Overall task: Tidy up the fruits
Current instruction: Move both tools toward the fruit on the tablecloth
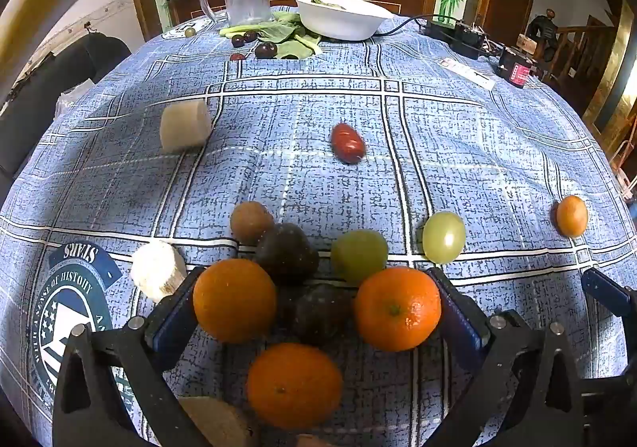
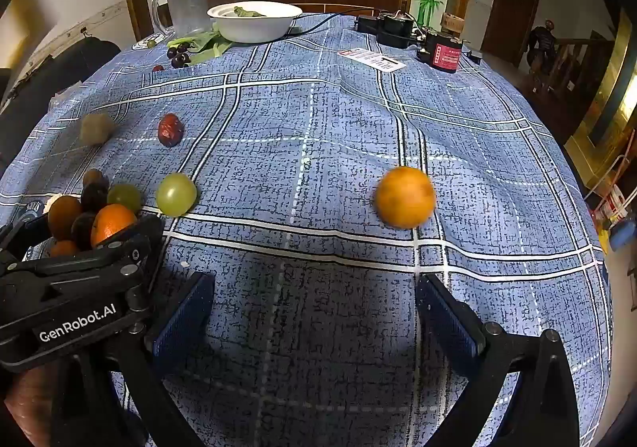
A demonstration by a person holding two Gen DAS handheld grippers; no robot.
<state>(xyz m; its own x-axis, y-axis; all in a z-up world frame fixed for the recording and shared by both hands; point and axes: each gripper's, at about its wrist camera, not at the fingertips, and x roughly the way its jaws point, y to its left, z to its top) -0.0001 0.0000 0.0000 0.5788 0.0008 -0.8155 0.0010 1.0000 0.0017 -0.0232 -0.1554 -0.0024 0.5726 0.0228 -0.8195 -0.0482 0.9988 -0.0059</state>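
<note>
blue tablecloth (image 2: 318, 120) bare mid-table, lone orange (image 2: 405, 197) (right), both hand-held grippers (image 1: 310, 311) (image 2: 314, 311) gaping, fruit pile (image 1: 294, 287) left

A kiwi (image 1: 217, 423) is running off the bottom edge of the left wrist view, just below the nearest orange (image 1: 294, 383). In the right wrist view, the left claw (image 2: 83, 248) is hiding the lower fruits of the pile (image 2: 95, 208), and the lone orange (image 2: 405, 197) is showing blurred edges.
</note>
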